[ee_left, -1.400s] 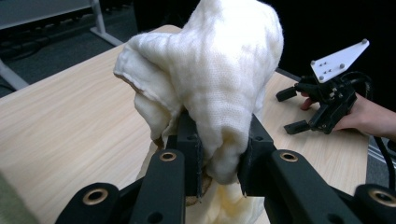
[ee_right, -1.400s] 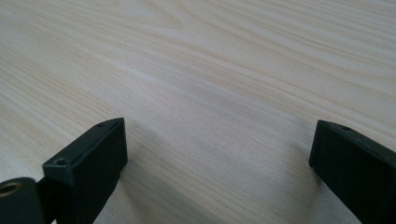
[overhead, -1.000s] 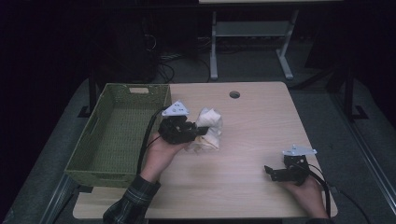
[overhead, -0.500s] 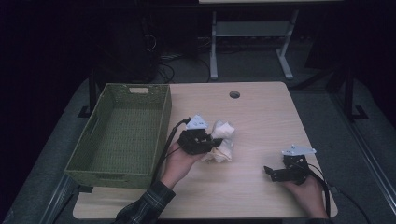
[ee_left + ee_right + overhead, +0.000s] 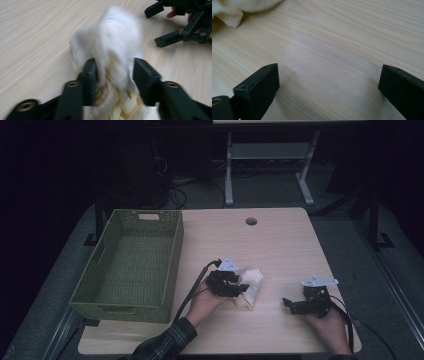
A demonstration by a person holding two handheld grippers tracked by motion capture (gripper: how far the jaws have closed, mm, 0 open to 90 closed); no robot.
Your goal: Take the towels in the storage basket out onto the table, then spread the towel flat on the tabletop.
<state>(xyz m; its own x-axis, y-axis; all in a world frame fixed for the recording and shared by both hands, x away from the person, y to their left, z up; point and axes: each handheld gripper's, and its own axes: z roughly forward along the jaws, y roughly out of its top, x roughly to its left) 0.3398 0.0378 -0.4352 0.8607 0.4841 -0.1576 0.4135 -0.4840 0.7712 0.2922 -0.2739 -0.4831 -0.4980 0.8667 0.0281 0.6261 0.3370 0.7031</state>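
Left tool (image 5: pixel 243 287) on tabletop (image 5: pixel 280 245), jaws just opening, cloth (image 5: pixel 251 285) loose between them: release step. Right tool (image 5: pixel 290 304) wide open, empty. Next: back left tool off.

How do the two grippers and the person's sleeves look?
Both the left gripper and the right gripper are black, each topped by a grey three-cornered plate and trailing a black cable. Their jaws are blocky, with brass-coloured inserts. The left forearm wears a dark plaid sleeve.
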